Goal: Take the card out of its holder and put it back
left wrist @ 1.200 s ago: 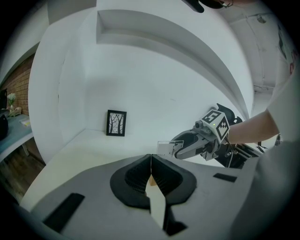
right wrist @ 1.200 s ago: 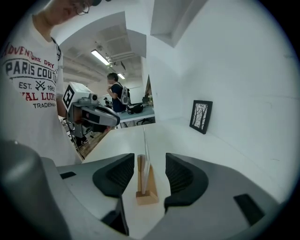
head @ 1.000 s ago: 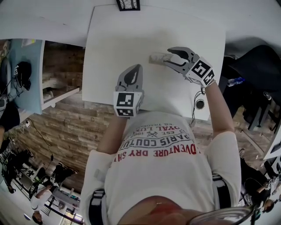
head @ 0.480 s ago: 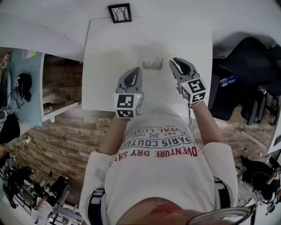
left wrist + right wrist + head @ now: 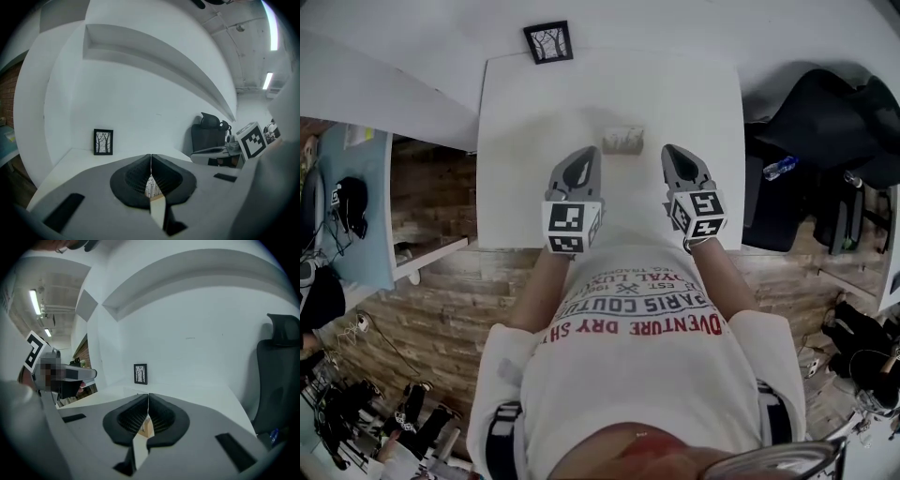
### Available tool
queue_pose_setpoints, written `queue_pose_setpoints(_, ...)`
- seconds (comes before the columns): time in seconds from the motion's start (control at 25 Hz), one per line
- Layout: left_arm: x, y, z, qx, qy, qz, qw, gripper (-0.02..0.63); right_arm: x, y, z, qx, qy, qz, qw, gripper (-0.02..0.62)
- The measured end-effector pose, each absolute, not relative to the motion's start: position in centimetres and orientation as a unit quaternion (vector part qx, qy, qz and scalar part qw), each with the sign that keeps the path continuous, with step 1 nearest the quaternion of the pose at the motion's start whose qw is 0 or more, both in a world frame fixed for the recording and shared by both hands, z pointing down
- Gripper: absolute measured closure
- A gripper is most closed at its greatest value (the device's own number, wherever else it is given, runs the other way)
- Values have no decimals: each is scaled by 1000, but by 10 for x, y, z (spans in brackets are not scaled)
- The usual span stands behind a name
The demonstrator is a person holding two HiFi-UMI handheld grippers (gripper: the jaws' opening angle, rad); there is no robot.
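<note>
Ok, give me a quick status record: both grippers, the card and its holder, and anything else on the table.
left gripper: shut, empty, over the near part of the table
right gripper: jaws just closed, shut, nothing between them
card: standing in its holder, touched by neither gripper
holder: on the table, ahead of and between the two grippers
table: white
framed picture: upright at the table's far edge
</note>
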State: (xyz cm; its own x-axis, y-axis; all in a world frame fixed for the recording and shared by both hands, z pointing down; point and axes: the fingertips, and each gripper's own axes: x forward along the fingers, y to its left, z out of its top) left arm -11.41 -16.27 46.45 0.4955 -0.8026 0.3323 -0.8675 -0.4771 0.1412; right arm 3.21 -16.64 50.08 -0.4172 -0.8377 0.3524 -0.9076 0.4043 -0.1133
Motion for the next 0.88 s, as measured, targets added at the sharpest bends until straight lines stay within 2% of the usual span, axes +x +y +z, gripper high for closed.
queue_pose_setpoints(0.88, -134, -151, 469, 876, -451, 92, 142, 581, 0, -137, 501, 568, -802, 122, 137, 571)
